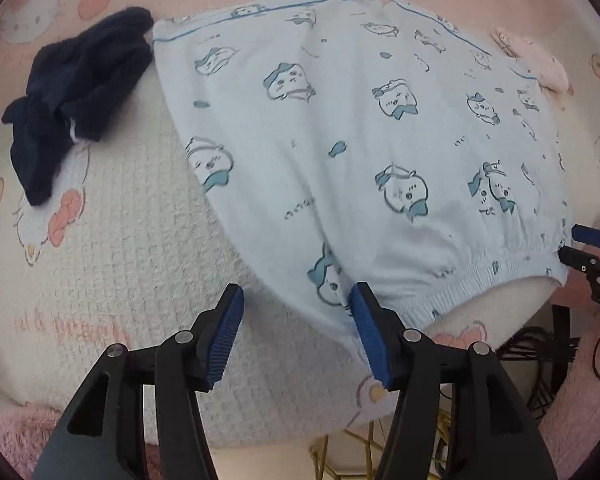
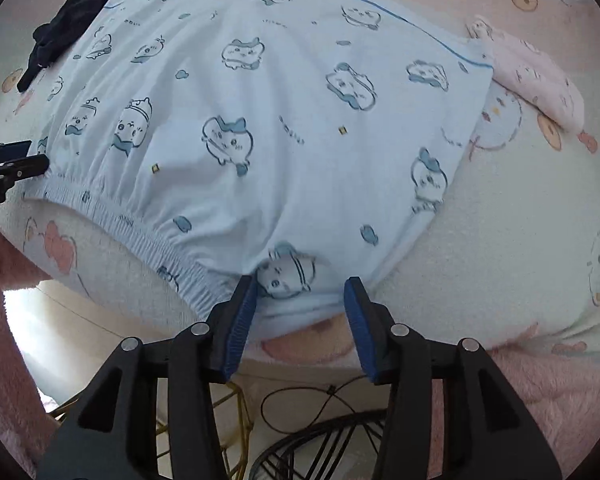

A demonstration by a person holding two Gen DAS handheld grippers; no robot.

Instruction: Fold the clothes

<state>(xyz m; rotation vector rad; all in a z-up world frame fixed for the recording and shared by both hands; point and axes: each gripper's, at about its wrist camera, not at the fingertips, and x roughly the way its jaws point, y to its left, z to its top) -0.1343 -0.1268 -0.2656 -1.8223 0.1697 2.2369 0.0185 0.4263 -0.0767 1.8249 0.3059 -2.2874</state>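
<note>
Left hand-held gripper: jaws spread wide, holding nothing; the waistband corner of the shorts lies between the blue pads, the right pad over the fabric edge, the left pad over bare blanket.
Right hand-held gripper: jaws spread wide, holding nothing; the other waistband corner sits between its pads, not pinched.
Shorts: light blue with a cartoon print, spread flat straight ahead of both grippers, elastic waistband nearest them, blue-piped leg hems at the far end.
Other gripper in each view: the right one shows at the right edge of the left view, at the waistband end; the left one shows at the left edge of the right view, likewise at the waistband end.
Dark garment: navy, crumpled, far left of the left gripper, touching the far left hem corner of the shorts.
Pink cloth: folded, far right of the right gripper, just beside the far right hem corner.
Blanket: pink-and-white, cartoon-printed, under everything.
Below the near edge: black cables and a gold wire frame.
</note>
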